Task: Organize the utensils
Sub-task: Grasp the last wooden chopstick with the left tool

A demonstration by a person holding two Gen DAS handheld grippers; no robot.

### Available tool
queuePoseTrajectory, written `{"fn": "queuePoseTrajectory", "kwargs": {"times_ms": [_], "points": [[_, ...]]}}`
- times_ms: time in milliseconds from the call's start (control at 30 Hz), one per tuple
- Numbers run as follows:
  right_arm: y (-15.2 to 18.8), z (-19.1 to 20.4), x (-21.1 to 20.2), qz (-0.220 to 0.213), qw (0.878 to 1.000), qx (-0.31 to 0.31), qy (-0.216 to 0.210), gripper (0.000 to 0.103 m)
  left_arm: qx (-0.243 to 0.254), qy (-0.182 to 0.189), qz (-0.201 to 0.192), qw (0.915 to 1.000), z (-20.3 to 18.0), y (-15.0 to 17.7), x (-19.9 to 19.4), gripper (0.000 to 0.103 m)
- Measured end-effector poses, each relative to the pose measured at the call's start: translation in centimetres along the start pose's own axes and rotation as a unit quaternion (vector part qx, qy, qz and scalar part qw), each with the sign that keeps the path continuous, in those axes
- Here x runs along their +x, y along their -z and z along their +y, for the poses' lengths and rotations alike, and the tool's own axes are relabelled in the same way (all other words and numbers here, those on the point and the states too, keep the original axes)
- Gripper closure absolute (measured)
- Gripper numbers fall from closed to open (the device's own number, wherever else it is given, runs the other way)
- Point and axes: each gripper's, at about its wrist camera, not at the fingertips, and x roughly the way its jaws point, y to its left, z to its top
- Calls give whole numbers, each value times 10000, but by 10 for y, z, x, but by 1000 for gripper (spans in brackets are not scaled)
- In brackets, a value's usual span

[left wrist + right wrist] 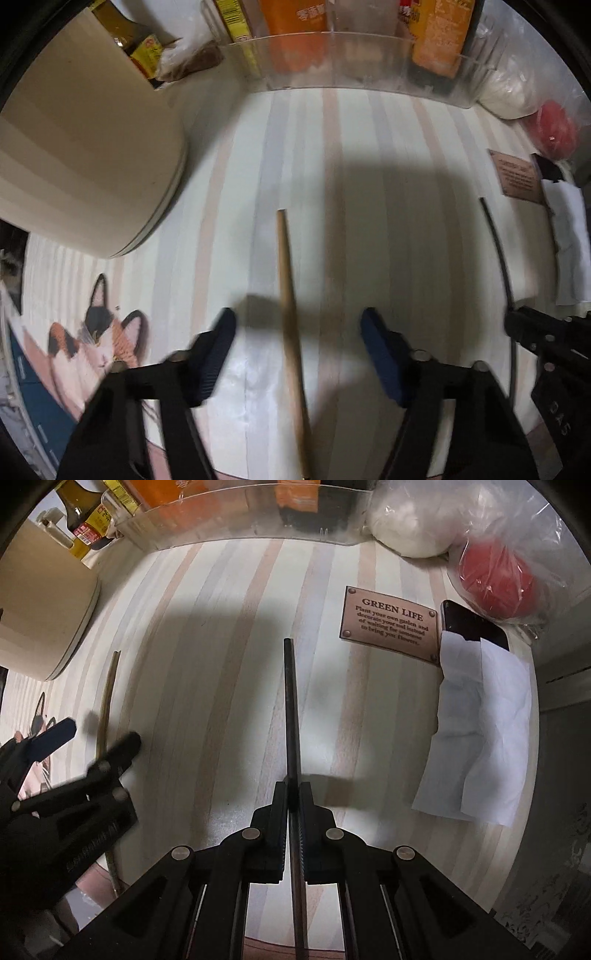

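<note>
Two chopsticks | left gripper (297, 332) released astride wooden chopstick (290, 314) | right gripper (293, 794) clenches black chopstick (291, 709)

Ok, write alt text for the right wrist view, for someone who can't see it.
The right gripper is shut on a dark chopstick that points forward over a striped tablecloth. At left, the open left gripper straddles a wooden chopstick. A "GREEN LIFE" plaque, a white paper and a bagged red object lie to the right.
</note>
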Motion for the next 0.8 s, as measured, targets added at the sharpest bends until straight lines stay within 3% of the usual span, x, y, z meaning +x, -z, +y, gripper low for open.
{"fn": "queuePoseTrajectory", "kwargs": {"times_ms": [33, 100, 200, 267, 367, 433, 500, 600, 667, 800], "points": [[0, -1, -1, 13, 10000, -6, 0, 98, -37, 66, 3, 10000, 2, 0, -1, 84], [3, -2, -1, 59, 10000, 5, 9, 97, -158, 125, 97, 9997, 15, 2, 1, 96], [-1, 8, -5, 123, 9999, -54, 66, 97, -571, 126, 296, 9979, 56, 18, 4, 97], [-3, 20, -6, 242, 9992, -152, -283, 97, -924, 4, 391, 9950, 85, 34, 4, 98], [-4, 50, -4, 358, 9972, -448, -471, 97, -1376, -93, 503, 9892, 119, 54, 3, 98], [3, 70, -4, 313, 9963, -739, -315, 97, -1524, -117, 524, 9869, 130, 60, 4, 98], [9, 78, -6, 282, 9953, -918, -104, 97, -1610, -98, 500, 9856, 135, 65, 4, 98], [12, 82, -10, 344, 9945, -980, -107, 97, -1633, -143, 451, 9854, 138, 68, 3, 98], [-7, 89, -7, 385, 9941, -1009, -101, 97, -1664, -130, 418, 9851, 141, 72, 3, 98], [6, 95, -15, 383, 9940, -1019, -113, 97, -1600, -134, 418, 9861, 154, 85, 4, 98]]}}
